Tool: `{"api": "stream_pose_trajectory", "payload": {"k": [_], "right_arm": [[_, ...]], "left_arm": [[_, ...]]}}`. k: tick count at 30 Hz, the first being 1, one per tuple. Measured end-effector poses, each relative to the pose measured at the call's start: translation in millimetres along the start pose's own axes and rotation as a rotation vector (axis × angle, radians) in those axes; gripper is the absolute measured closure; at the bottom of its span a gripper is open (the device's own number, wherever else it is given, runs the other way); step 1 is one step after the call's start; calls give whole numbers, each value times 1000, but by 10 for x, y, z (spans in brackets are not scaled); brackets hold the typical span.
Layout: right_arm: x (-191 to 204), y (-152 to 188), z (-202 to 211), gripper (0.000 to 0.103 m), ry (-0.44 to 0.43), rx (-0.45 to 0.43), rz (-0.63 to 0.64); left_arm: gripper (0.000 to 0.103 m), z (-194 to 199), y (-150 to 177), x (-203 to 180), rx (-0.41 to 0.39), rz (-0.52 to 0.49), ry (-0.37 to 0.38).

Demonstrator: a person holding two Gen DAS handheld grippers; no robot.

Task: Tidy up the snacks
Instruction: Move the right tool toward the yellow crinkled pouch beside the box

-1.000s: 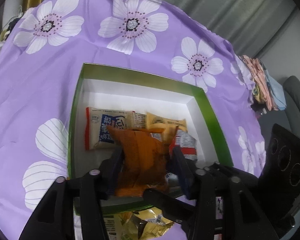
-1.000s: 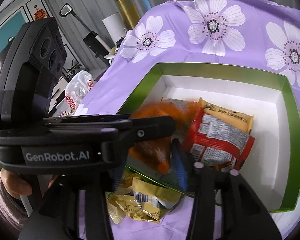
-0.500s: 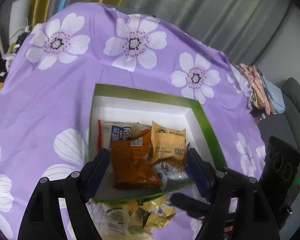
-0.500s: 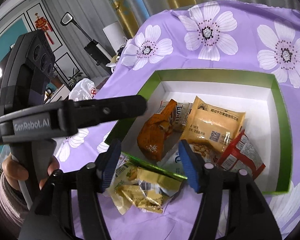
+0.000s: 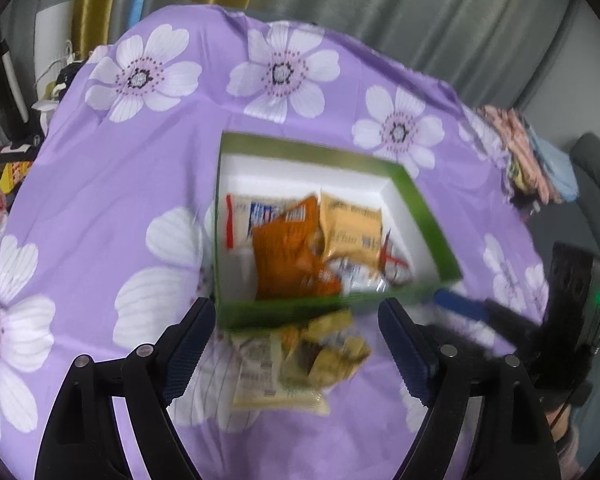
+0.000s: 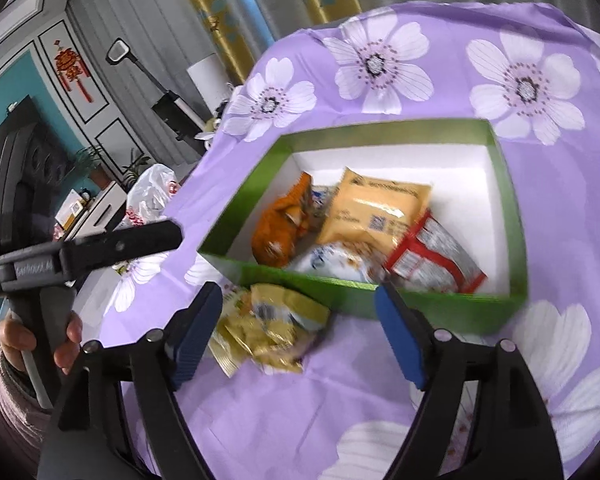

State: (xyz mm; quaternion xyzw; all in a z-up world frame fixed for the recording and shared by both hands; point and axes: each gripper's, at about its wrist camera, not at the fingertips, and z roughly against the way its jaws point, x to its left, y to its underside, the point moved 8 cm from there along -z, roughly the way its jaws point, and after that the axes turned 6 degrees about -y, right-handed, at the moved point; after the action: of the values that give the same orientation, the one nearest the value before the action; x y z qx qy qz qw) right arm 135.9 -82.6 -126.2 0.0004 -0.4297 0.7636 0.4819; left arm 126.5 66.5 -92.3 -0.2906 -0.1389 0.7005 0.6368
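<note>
Green box (image 5: 424, 216) on the purple cloth (image 5: 140, 184) holds several packets; a yellow pile (image 6: 268, 324) lies loose just near of it. Both grippers, left (image 5: 296, 344) and right (image 6: 300, 328), are opening with nothing between their jaws. Next, probably, grasp that pile.
</note>
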Motion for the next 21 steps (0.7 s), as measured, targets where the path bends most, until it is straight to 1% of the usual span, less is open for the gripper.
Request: {"api": "stream_pose_trajectory", "payload": {"k": [2,4,9,13,16,19,21], "right_arm": [[-32,71,13,23,13,10,-3],[-45,159,23,23,14,24,-3],[-56,394,46,23,29,55,9],[-38,549,30,23,39,78,22],[-10,655,-13,23,23,84,25],[22,709,-76,23,21,90,41],[38,736,-132,23,52,104,86]], "left_arm": [[19,-9,119,0,15,-7,-4],[19,-15,242,-3,37,-3,15],[19,-17,413,14,57,22,28],[19,20,511,49,33,42,11],[19,63,614,86,-4,72,23],[19,40,677,73,-2,49,21],[19,31,677,52,-6,25,7]]}}
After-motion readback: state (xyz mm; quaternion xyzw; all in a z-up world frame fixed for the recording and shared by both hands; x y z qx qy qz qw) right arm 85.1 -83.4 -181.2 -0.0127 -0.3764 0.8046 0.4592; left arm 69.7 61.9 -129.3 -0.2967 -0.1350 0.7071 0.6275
